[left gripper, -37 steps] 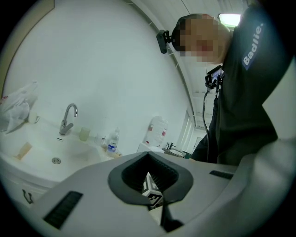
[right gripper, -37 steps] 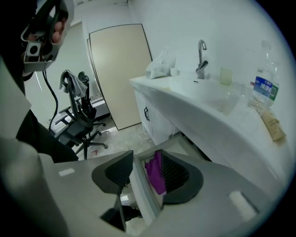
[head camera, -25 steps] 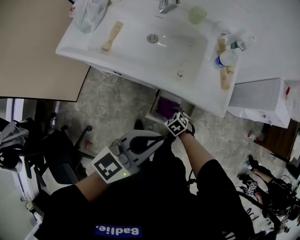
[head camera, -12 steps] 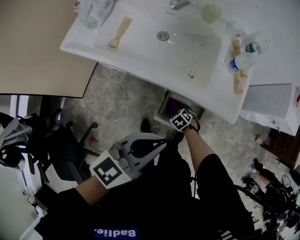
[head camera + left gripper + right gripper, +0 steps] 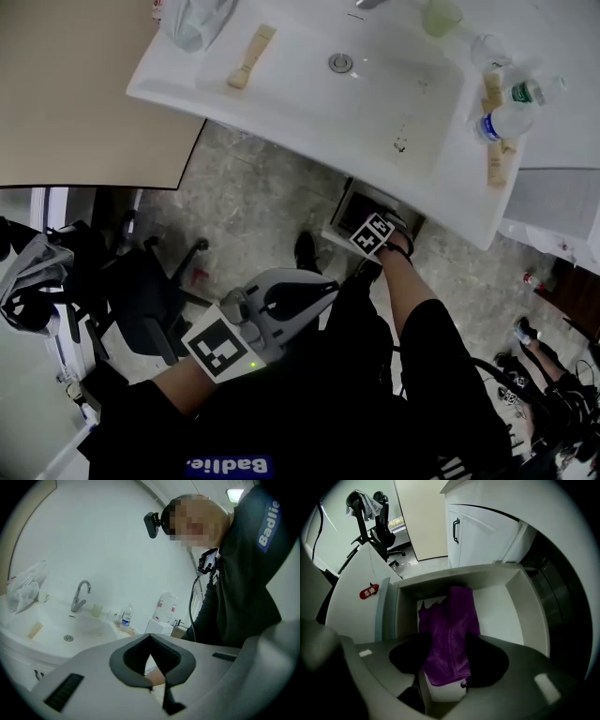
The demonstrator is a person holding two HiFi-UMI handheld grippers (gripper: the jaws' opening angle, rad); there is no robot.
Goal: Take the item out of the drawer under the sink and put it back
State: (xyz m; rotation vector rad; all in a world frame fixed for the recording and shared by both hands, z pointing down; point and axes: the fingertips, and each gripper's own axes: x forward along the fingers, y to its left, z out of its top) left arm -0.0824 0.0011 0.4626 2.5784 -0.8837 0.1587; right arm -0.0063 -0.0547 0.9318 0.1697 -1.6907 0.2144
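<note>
Right gripper view: right hand-held gripper (image 5: 447, 662), jaws just opening, straddles purple cloth (image 5: 451, 620); left hand-held gripper (image 5: 151, 644) closed; shirt (image 5: 253, 578) reads "Badlie".

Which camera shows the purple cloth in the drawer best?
The right gripper view: the purple cloth shows plainly in the open drawer. The head view shows only the drawer's corner, no cloth visible; the left gripper view misses it.
</note>
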